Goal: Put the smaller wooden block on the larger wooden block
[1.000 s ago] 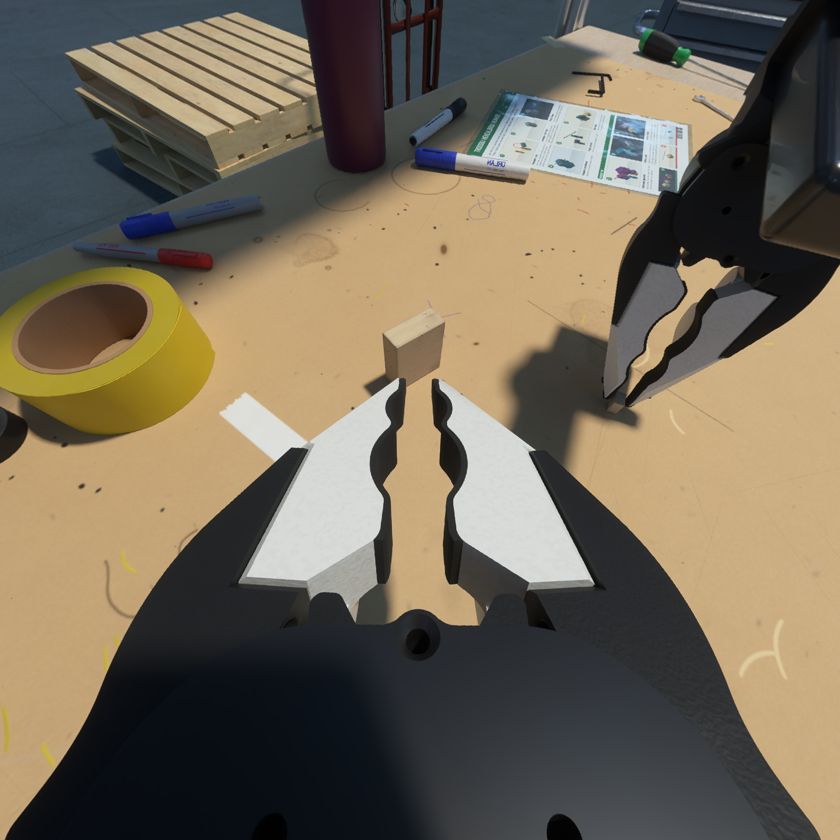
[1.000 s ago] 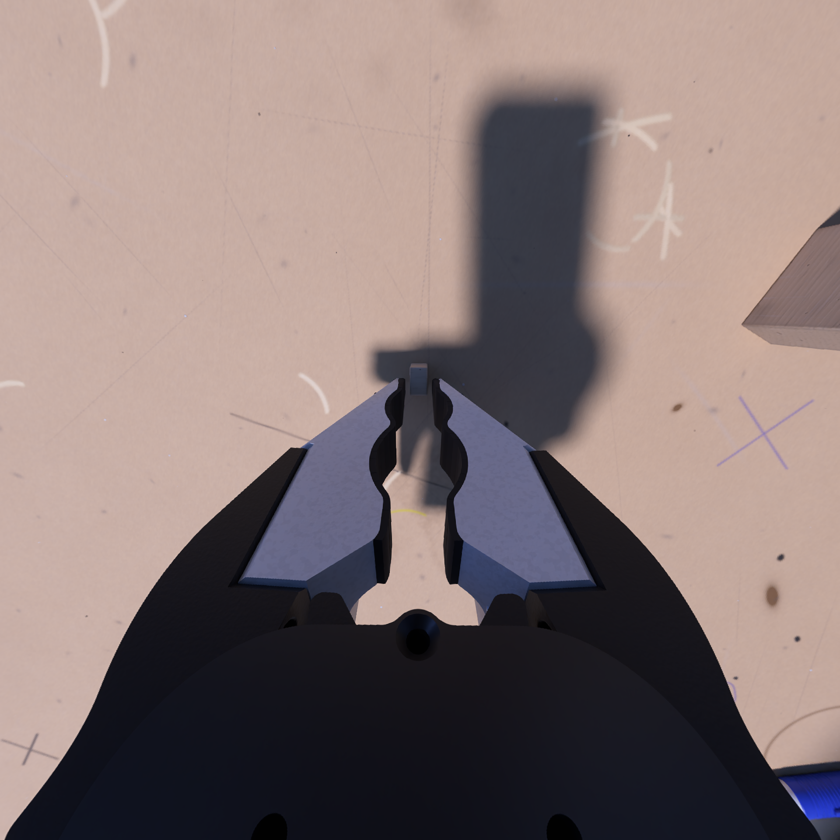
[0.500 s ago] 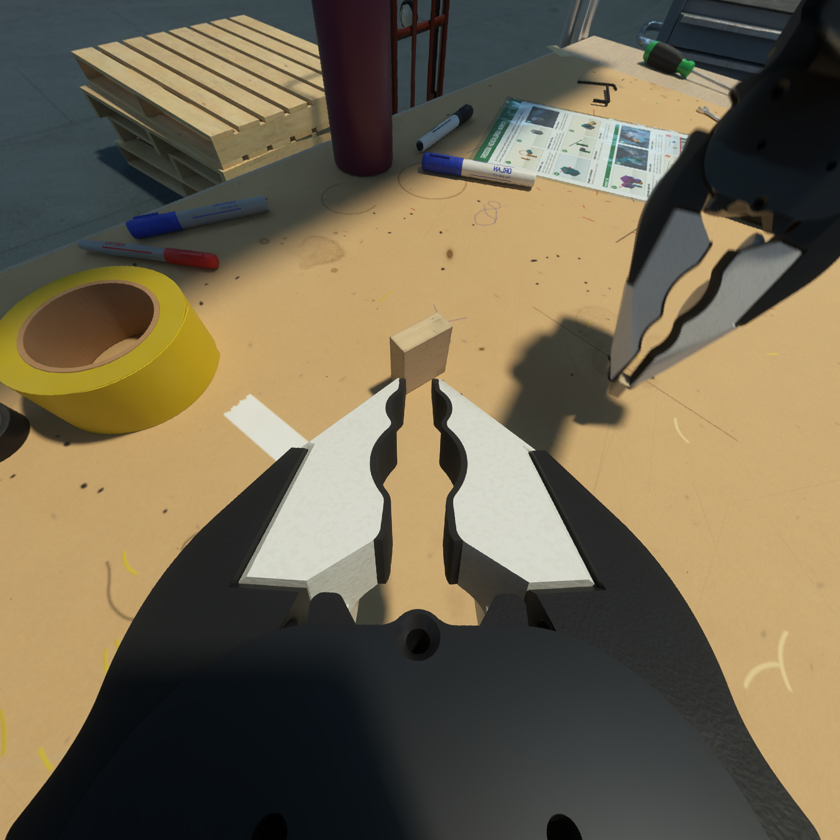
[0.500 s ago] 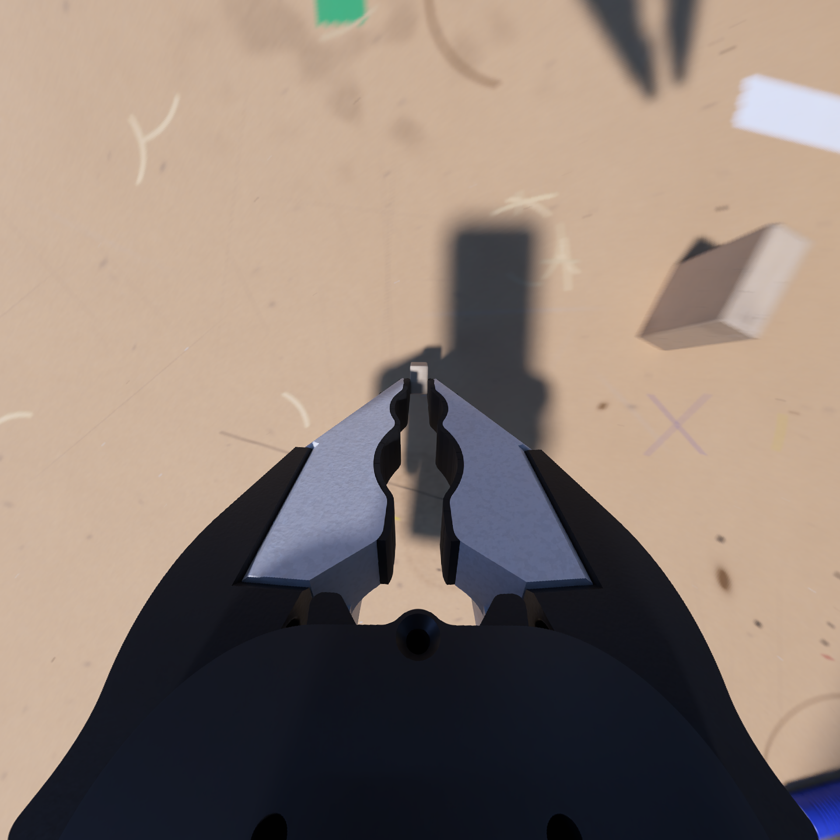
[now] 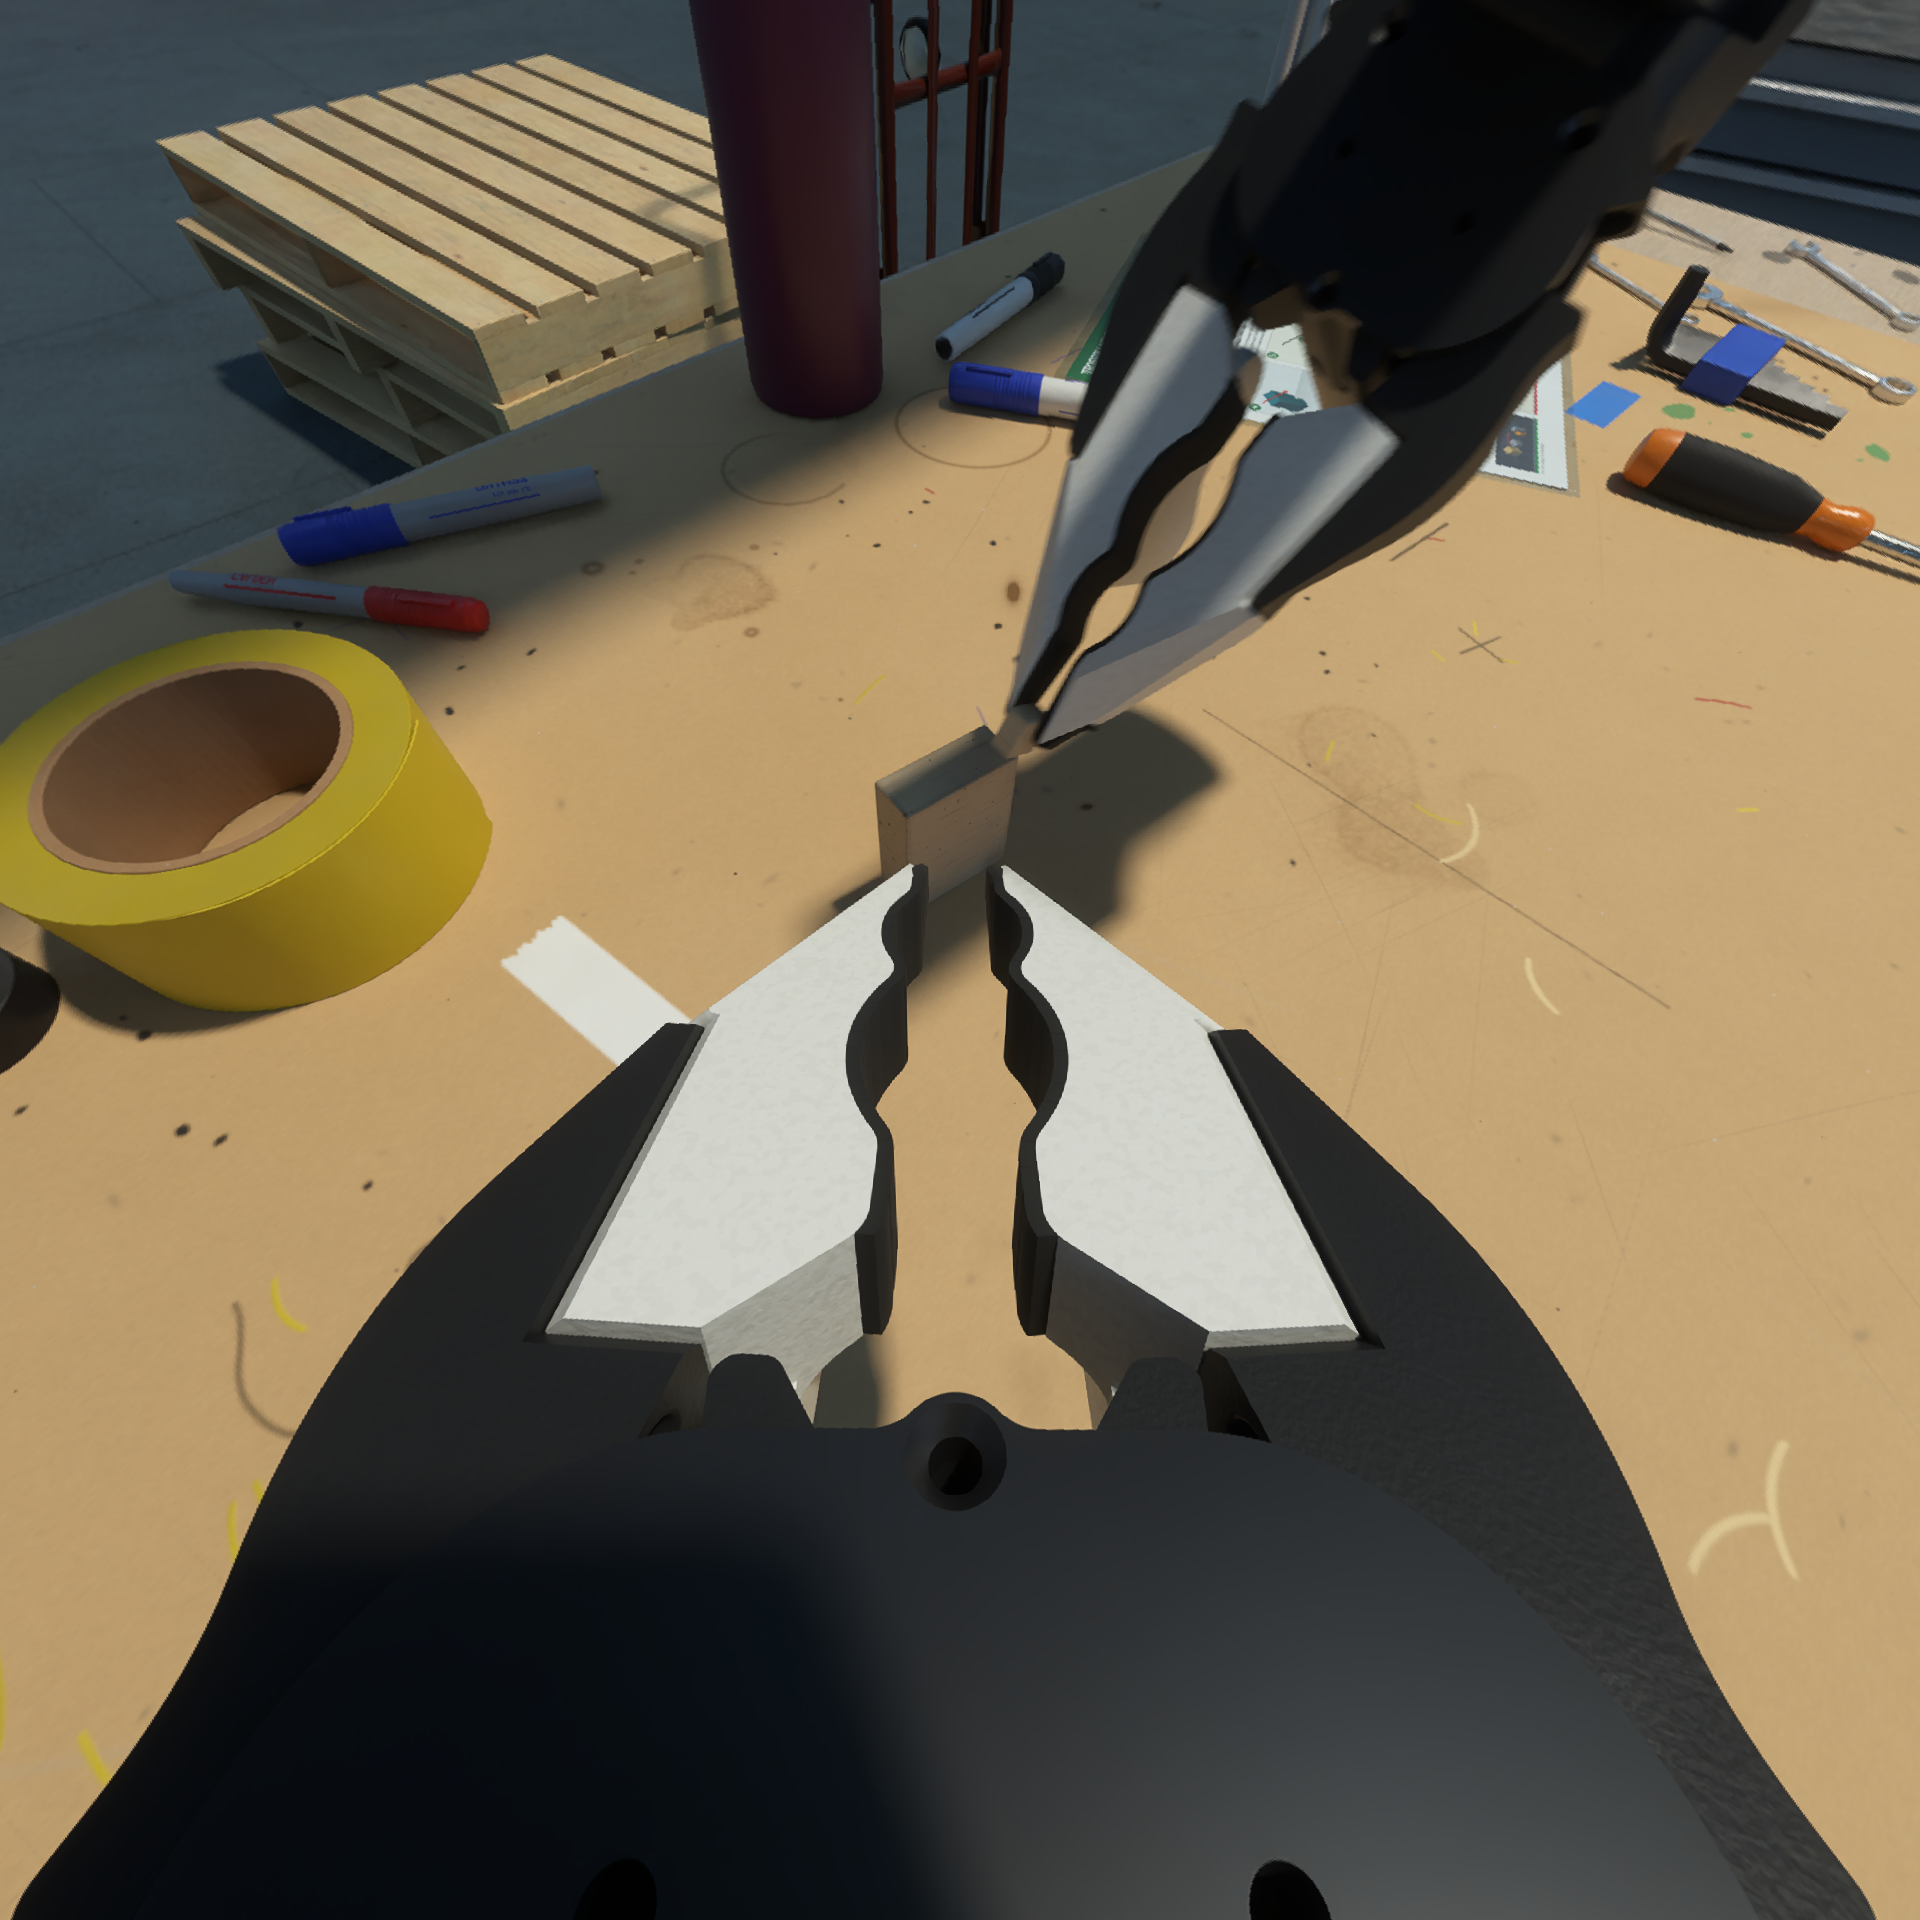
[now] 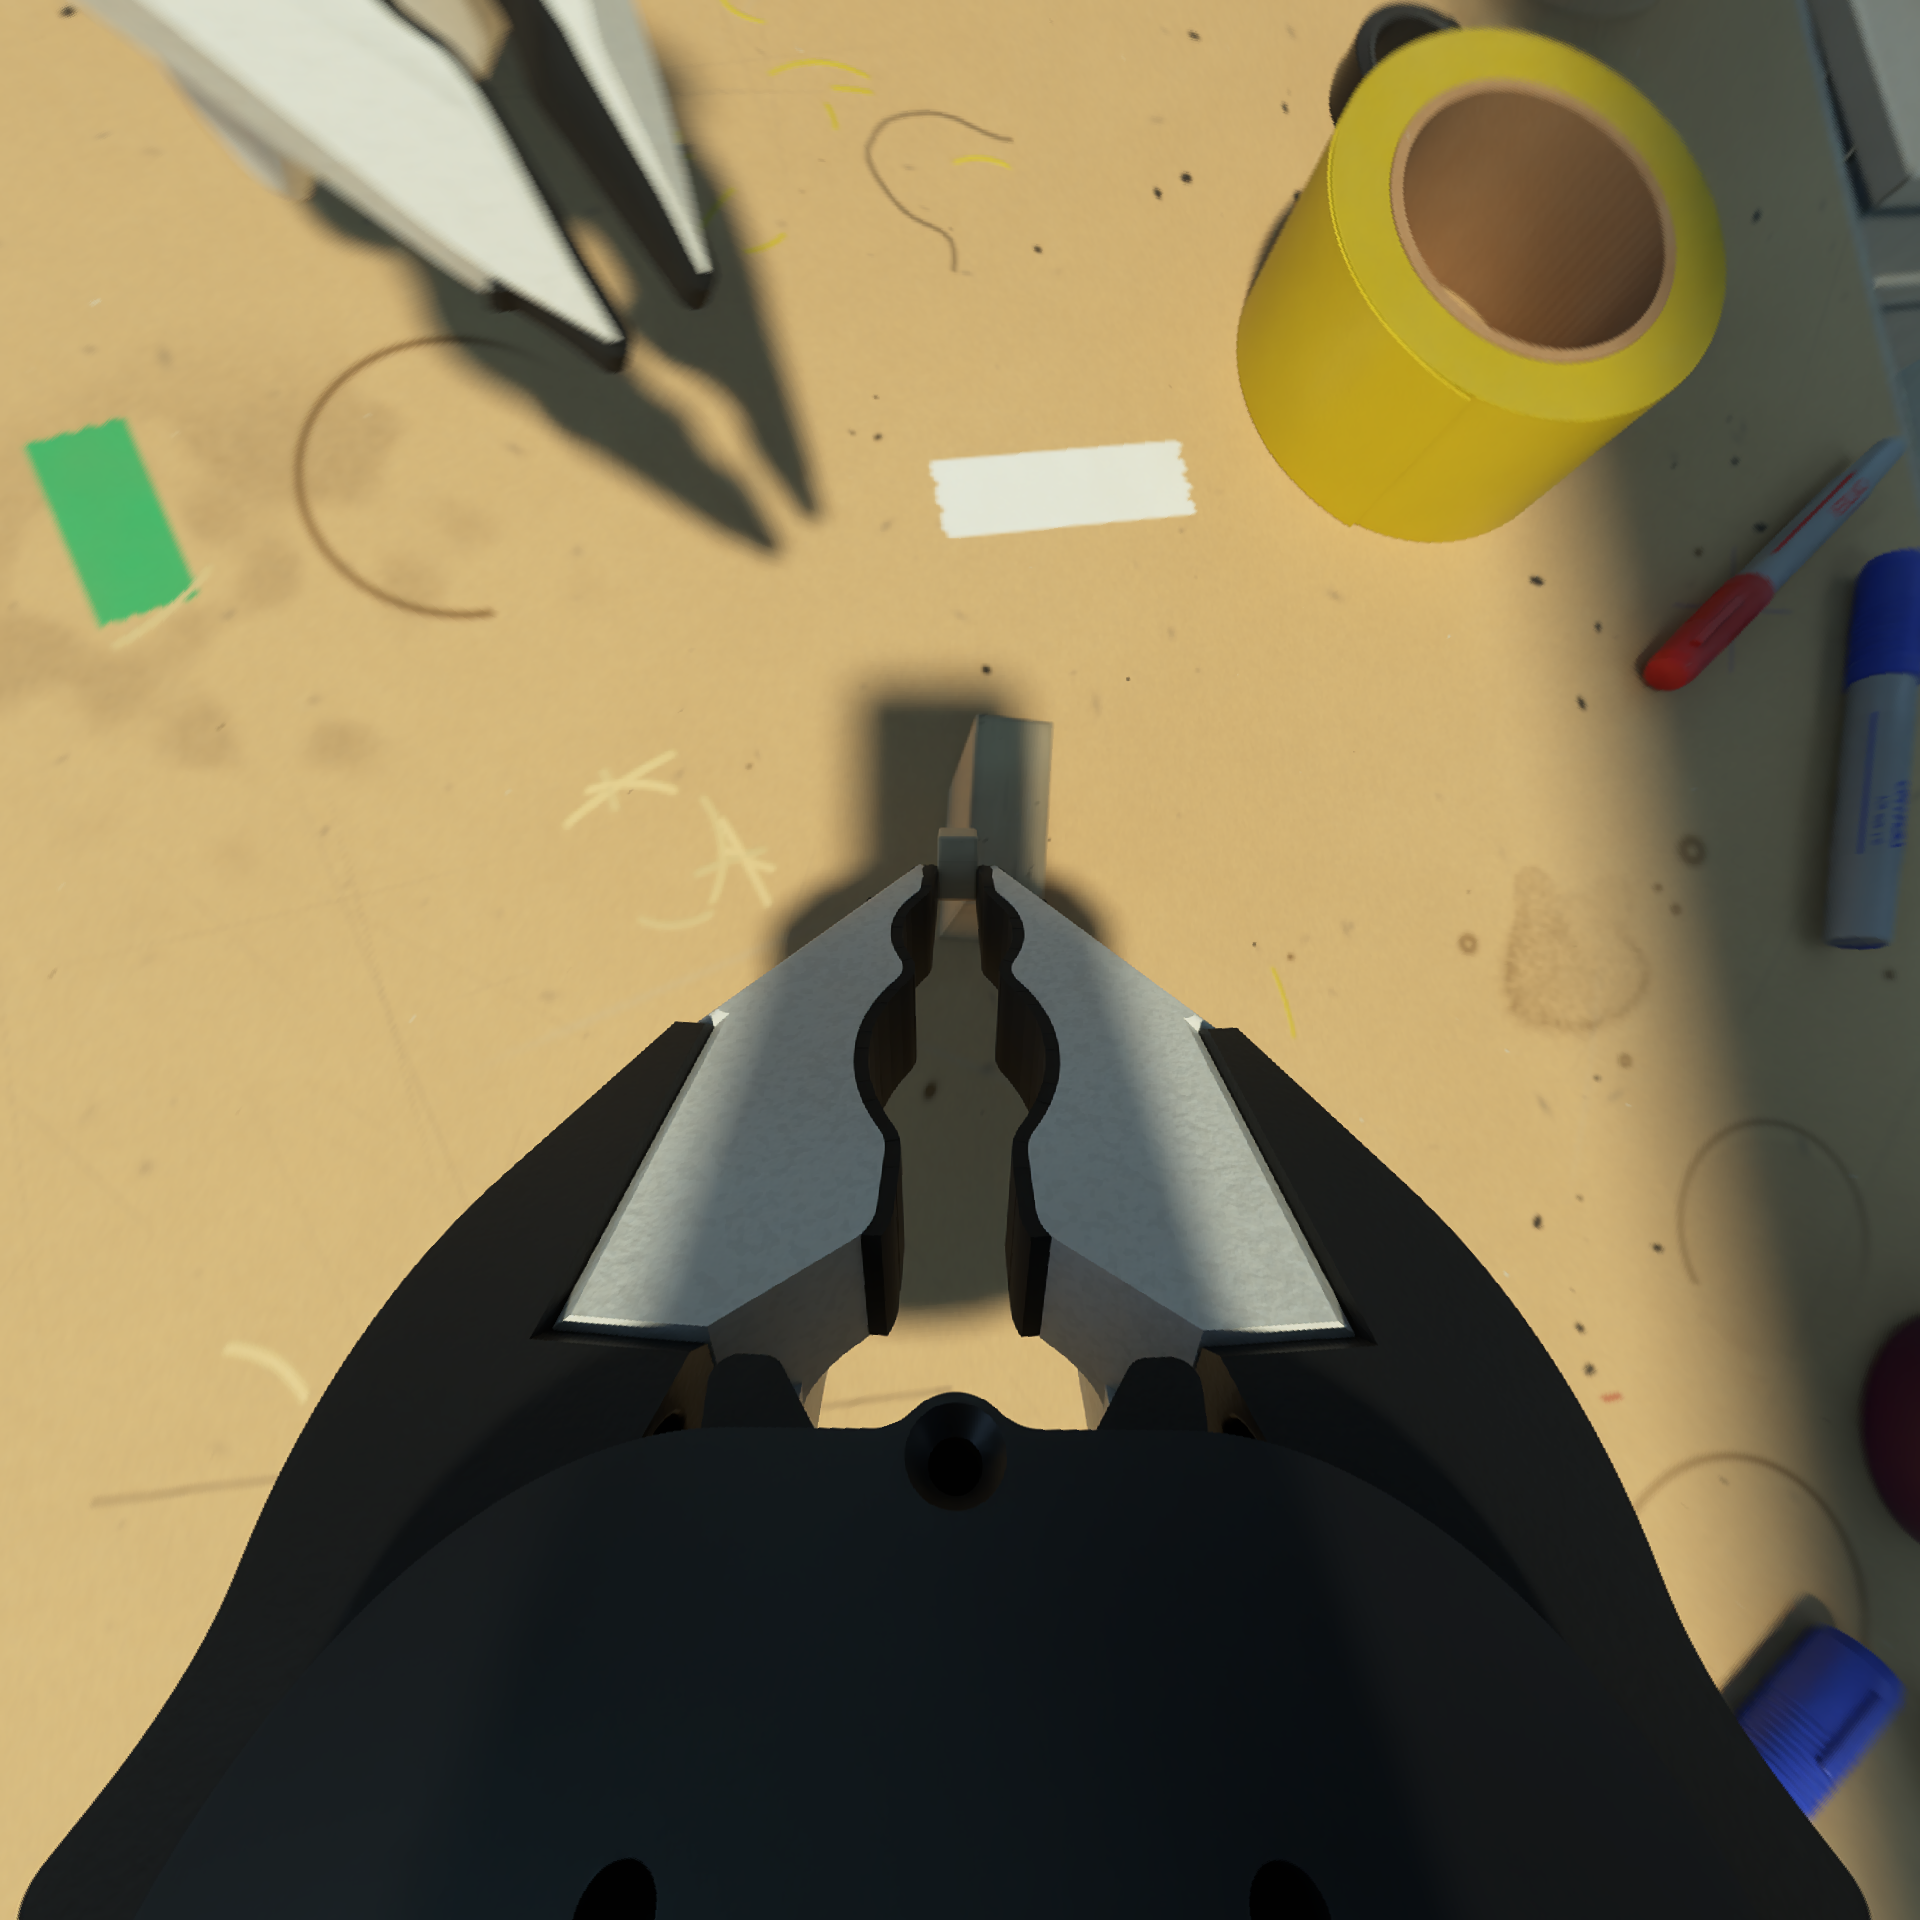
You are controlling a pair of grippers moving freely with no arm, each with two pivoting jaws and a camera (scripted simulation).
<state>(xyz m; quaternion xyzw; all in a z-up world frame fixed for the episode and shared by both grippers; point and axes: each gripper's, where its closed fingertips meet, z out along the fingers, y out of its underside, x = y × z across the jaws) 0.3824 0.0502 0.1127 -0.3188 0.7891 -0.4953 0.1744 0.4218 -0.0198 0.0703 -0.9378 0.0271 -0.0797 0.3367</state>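
Holding item one, the smaller wooden block (image 6: 957, 860): a tiny pale cube pinched at the very tips of our right tool (image 6: 957, 881), jaws pressed in on two opposite faces. In the left wrist view it hangs just above the far top corner of item two, at about 1 o'clock of it; we cannot tell whether they touch.

Item two, the larger wooden block (image 5: 943, 821): a pale squared piece standing on the bench (image 5: 1455, 1039), directly ahead at 12 o'clock of our left tool (image 5: 953, 883). That tool carries nothing; its jaws stand narrowly parted, tips just short of the block's near face.

Handling, as we judge it: both pieces stiff, light, dry-faced, not fragile. The small one offers little surface, so a tip grip may let it pivot or pop free; take it square across flat faces. The large one looks narrow on top, a slim landing place, and light enough to be nudged or tipped.

Sundries: yellow tape roll (image 5: 218, 821) at 9 o'clock of the large block; marker pens (image 5: 436, 514) at 10 o'clock; white tape strip (image 6: 1060, 488)
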